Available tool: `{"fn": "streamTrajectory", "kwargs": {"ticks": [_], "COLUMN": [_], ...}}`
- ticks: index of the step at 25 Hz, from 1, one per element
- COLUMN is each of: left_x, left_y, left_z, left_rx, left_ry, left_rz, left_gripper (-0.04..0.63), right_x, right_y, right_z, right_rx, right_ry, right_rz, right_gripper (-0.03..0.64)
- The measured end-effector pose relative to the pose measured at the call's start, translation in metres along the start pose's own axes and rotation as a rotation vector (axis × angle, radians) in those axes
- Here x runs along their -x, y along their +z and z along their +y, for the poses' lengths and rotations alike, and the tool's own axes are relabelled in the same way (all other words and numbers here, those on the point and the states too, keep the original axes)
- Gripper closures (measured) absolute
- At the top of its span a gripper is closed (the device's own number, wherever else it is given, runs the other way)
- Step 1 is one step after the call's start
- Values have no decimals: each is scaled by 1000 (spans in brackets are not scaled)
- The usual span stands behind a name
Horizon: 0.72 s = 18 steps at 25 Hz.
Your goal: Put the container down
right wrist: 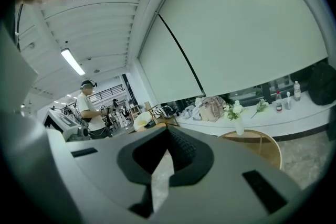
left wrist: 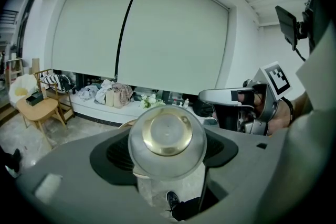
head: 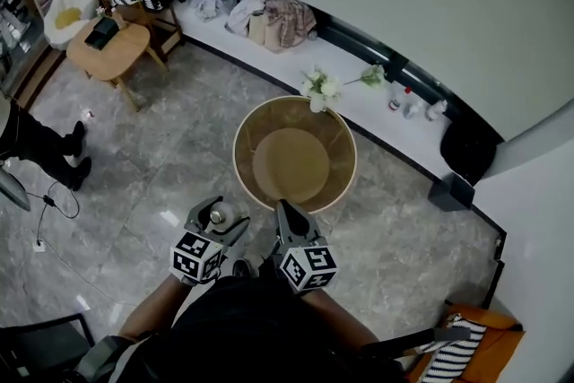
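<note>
A round silver container with a gold-tinted top sits between the jaws of my left gripper, which is shut on it. It hangs above the grey floor, short of the near rim of the round wooden table. In the left gripper view the container fills the space between the jaws of that gripper. My right gripper is beside it, shut and holding nothing, its tips at the table's near edge. Only a thin sliver of floor shows between the jaws in the right gripper view.
A vase of white flowers stands at the table's far rim. Behind runs a white ledge with clothes, bottles and a black bag. A small wooden table stands back left. A person stands far off.
</note>
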State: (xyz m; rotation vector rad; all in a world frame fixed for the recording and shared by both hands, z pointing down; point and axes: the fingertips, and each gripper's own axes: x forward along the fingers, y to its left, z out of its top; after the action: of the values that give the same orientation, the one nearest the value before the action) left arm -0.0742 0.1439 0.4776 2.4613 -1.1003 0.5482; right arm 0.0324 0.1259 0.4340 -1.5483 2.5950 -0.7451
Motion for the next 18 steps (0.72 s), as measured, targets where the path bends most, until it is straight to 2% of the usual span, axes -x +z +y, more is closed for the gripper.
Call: {"fn": "streamTrajectory", "kwargs": {"ticks": [6,18], "left_x": [-32,-61], "left_y": [17,40], "left_z": [10,7], "left_rx": [6,50], "left_ry": [40,117], "left_rz": [4,-2], "left_gripper": [253,253], "right_x": [-28,-53], "right_y": [17,39], "right_z": [-29,-62], "right_rx": [-23,-41], "right_ry": [47,132], "right_rz": [15,33], "right_gripper": [609,609]}}
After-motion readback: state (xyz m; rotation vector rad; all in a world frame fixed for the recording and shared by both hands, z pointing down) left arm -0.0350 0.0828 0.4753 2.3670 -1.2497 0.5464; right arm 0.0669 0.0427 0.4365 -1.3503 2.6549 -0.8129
